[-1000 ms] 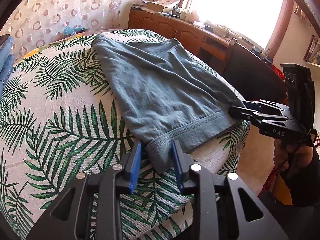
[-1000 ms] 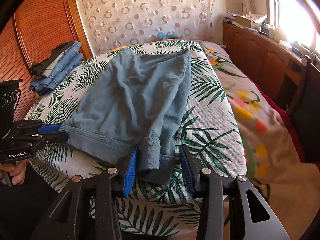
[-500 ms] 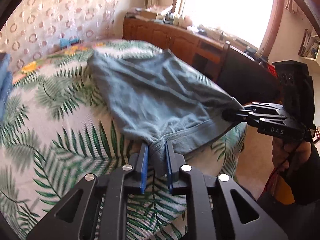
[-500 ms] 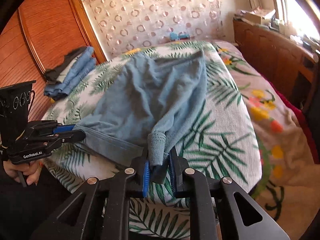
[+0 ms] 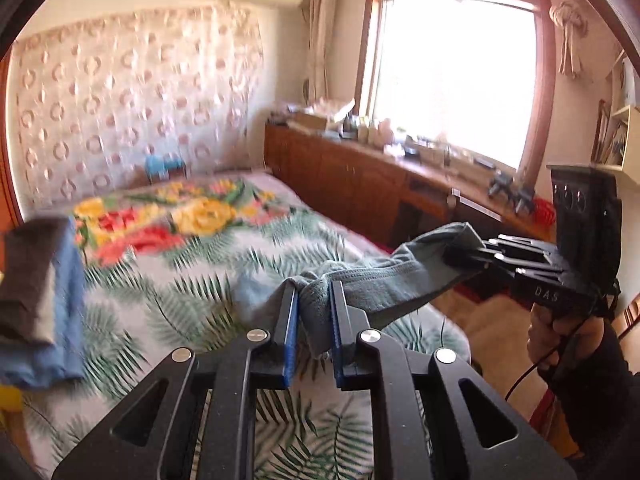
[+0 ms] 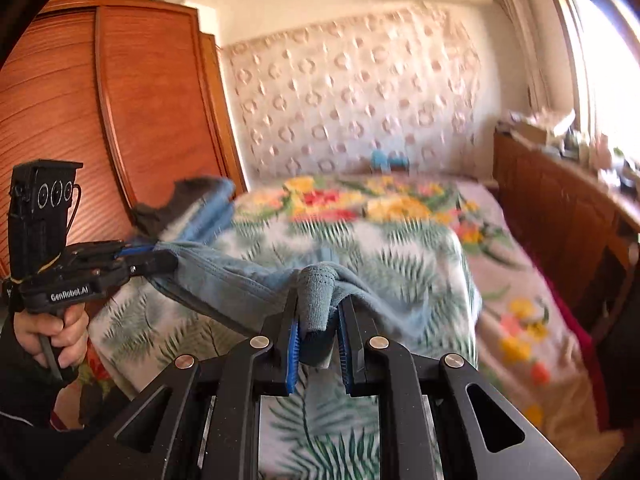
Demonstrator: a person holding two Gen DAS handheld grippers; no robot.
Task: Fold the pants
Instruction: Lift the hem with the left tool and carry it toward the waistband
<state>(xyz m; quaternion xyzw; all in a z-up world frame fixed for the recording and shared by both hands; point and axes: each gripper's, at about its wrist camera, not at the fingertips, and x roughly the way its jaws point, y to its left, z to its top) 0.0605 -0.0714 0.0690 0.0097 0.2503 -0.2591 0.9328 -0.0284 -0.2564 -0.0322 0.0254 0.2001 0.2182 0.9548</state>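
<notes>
Left gripper (image 5: 314,300) is clamped on a bunched corner of the pants (image 5: 372,280), cloth pinched between its two blue pads, one pad each side. Its jaws have just been closing, with the hem between them. Right gripper (image 6: 318,312) is also clamped on a corner of the same pants (image 6: 224,276), a fold of hem standing up between its two blue pads; its jaws have just been closing on that cloth too. One pair of pants, grey-blue, two corners gripped, one per gripper. The hem edge stretches between the two grippers and hangs above the bed (image 5: 192,280); the rest of the cloth droops toward the bed, blurred. Whether the far end touches the bed I cannot tell.

Two hands in view, one per view: the right hand (image 5: 560,332) holds its gripper off the bed's right side, the left hand (image 6: 52,332) holds its gripper off the bed's left side. One bed, with a palm-leaf cover near the grippers and a flowered part further back. One stack of folded clothes (image 5: 40,300) lies on the bed's left side. One wooden wardrobe (image 6: 120,100) stands left of the bed. One long wooden cabinet (image 5: 360,184) runs along the bed's right side, small clutter on top, too blurred to count. One window (image 5: 452,76) above that cabinet.
</notes>
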